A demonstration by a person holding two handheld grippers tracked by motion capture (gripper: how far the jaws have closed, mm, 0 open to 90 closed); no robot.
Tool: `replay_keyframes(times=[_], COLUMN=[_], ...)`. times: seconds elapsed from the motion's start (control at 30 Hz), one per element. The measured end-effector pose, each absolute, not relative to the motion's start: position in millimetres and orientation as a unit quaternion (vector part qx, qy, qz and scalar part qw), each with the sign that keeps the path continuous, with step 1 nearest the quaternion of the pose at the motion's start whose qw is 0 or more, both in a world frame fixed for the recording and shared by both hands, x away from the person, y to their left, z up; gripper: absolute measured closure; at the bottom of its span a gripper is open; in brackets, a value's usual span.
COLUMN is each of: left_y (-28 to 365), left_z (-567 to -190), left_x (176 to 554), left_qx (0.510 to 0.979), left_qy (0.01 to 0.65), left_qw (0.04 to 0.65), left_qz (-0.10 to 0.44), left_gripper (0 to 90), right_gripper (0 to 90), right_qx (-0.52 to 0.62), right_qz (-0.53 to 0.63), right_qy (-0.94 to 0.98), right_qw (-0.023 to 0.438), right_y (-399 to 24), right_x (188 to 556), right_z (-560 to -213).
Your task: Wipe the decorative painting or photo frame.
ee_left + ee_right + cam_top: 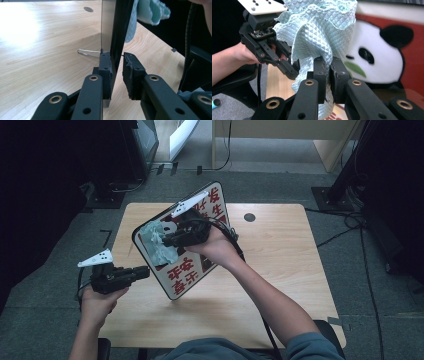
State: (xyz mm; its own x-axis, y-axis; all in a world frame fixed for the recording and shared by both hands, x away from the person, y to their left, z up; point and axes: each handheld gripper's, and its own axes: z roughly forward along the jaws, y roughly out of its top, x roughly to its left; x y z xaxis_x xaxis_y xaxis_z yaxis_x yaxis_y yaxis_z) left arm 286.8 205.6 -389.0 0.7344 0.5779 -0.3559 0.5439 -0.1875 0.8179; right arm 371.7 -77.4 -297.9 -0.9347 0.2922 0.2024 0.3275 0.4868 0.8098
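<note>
The sign board (192,255) stands tilted on the desk (280,270), its near-left edge between the left gripper (117,65) fingers, which sit around it with a gap on one side, so it could tip or slide once wiped. The right gripper (329,65) pinches the pale cloth (319,30) tight against the panda face. The left gripper view reveals the loose fit and a wire stand (87,52); the high view shows the lean.

The left claw (117,72) straddles the upright sign board's (113,30) edge, pale cloth (147,11) behind it.
</note>
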Motion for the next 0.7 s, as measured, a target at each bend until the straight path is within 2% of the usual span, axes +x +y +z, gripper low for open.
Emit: replay_keyframes(times=[0.23, 0.7], left_y=[208, 201], left_z=[-392, -395], left_x=[289, 316], left_qx=[0.773, 0.769], left_qy=[0.37, 0.366], left_qw=[0.515, 0.524], left_qz=[0.023, 0.022], left_gripper=[86.4, 86.7], right_gripper=[84.4, 84.3], right_qx=[-0.174, -0.175], right_qz=[-0.471, -0.473], right_qy=[-0.865, -0.863], right_qw=[0.021, 0.02], right_y=[-70, -61], right_x=[373, 375], right_z=[-290, -278])
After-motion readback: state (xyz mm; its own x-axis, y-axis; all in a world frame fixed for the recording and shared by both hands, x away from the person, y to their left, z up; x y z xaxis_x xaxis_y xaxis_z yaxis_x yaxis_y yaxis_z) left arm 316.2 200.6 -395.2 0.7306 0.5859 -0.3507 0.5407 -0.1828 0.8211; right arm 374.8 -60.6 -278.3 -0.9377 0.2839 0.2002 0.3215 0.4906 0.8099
